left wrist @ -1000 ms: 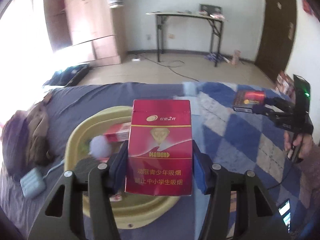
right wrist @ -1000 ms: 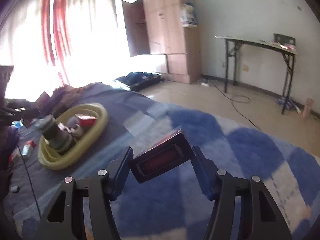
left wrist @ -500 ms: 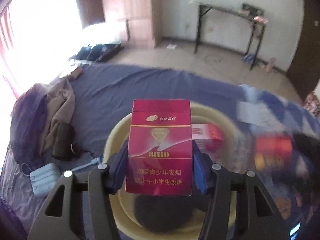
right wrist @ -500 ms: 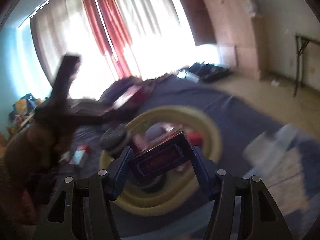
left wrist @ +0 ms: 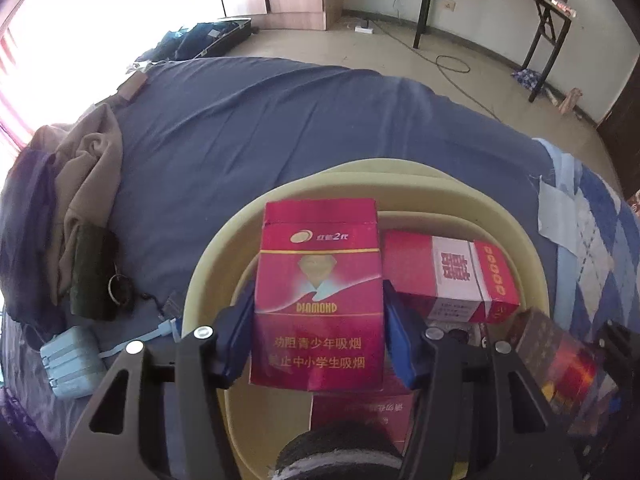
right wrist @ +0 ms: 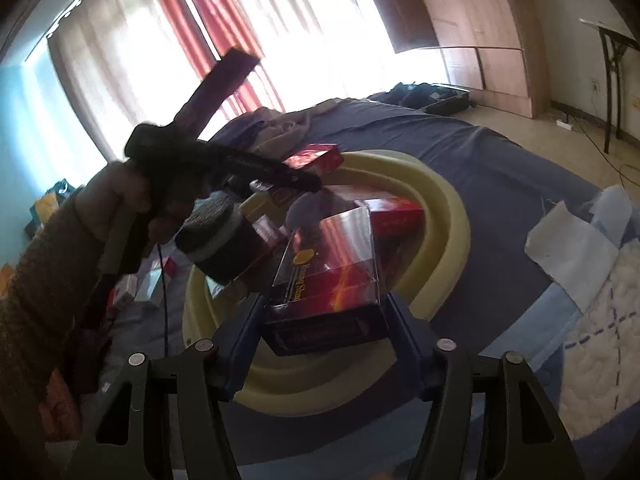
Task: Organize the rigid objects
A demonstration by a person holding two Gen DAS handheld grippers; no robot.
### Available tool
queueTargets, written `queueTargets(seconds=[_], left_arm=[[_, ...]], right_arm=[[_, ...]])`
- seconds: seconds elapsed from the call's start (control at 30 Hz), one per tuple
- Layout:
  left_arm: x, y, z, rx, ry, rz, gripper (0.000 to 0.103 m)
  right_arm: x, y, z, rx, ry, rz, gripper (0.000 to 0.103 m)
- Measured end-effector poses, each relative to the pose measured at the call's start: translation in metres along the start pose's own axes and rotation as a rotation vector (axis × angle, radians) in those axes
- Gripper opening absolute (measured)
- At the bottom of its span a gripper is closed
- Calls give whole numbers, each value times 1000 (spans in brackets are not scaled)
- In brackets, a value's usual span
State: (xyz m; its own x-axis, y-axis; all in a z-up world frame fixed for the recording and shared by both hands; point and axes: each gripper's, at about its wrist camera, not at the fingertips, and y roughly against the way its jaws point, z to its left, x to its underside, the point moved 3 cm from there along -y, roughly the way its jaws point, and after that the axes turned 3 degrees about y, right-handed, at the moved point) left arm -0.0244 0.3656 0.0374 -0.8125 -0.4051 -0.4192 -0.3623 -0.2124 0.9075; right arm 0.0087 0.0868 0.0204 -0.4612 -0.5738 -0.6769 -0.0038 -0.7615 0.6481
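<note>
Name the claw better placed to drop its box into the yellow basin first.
Left. Its claw holds the Diamond pack directly above the yellow basin; the right claw holds its dark box nearer the rim.

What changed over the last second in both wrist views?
Both tools swung in over the yellow basin. The left tool now holds its red Diamond pack above the basin's contents; the right tool, a second ago out over the blue checked quilt, now holds its dark glossy box over the near rim. Nothing was released. Basin and its contents unmoved.

Boxes (left wrist: 448, 272) and a dark jar (right wrist: 220, 236) crowd the yellow basin (left wrist: 400, 184); bedsheet (left wrist: 260, 120) beyond lies open
</note>
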Motion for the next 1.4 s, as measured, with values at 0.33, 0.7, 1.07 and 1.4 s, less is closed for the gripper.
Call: queueTargets(seconds=[0.33, 0.7, 1.07, 1.4], left_arm=[[75, 119, -27, 85, -5, -222, 103], [219, 74, -61, 122, 108, -180, 103], [219, 23, -65, -68, 200, -212, 103], [224, 22, -66, -77, 194, -218, 103]], right_arm=[[13, 59, 13, 76, 51, -110, 103], [66, 49, -2, 203, 166, 91, 103], [59, -29, 26, 235, 334, 218, 103], [45, -39, 30, 154, 327, 139, 103]])
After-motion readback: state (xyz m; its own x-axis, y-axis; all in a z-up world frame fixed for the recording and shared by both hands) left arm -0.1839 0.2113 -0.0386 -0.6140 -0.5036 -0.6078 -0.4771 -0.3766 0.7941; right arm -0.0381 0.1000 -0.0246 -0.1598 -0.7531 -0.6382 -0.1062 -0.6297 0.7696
